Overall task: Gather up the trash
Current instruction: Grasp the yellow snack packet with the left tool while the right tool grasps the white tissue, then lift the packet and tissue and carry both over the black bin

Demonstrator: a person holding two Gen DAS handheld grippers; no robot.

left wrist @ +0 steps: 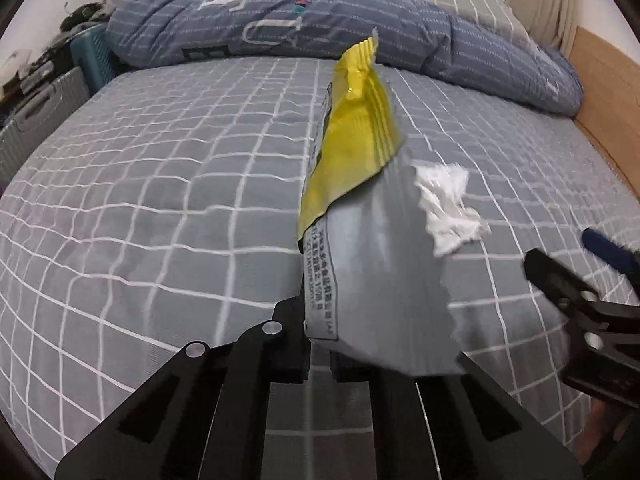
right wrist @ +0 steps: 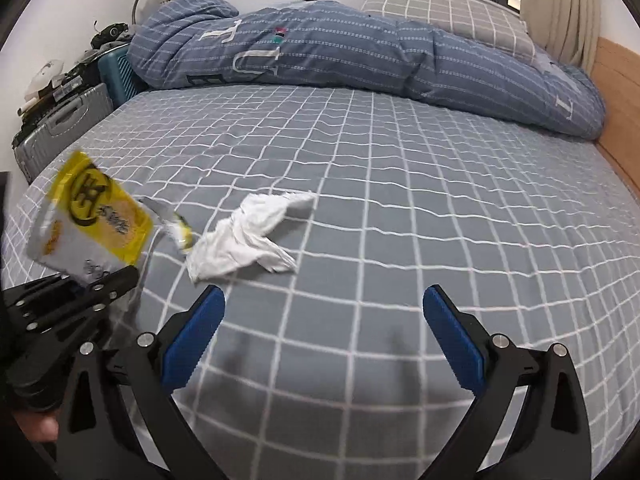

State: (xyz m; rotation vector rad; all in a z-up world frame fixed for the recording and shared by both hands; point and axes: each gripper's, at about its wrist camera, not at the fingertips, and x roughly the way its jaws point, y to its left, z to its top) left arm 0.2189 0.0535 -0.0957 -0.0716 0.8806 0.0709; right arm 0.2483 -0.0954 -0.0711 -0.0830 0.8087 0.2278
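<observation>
A yellow and silver snack wrapper (left wrist: 356, 208) stands up from my left gripper (left wrist: 318, 364), whose jaws are shut on its lower edge just above the bed. In the right wrist view the same wrapper (right wrist: 92, 216) shows at the far left, held in the left gripper (right wrist: 102, 282). A crumpled white tissue (right wrist: 244, 240) lies on the grey checked sheet (right wrist: 400, 200), just beyond the left blue finger of my right gripper (right wrist: 324, 300), which stands wide open and holds nothing. The tissue (left wrist: 448, 208) also shows right of the wrapper in the left wrist view.
A rolled blue quilt (right wrist: 360, 60) and a checked pillow (right wrist: 448, 12) lie across the far end of the bed. Suitcases (right wrist: 64, 124) and clutter stand beyond the bed's left edge. A wooden bed side (right wrist: 620, 88) runs along the right.
</observation>
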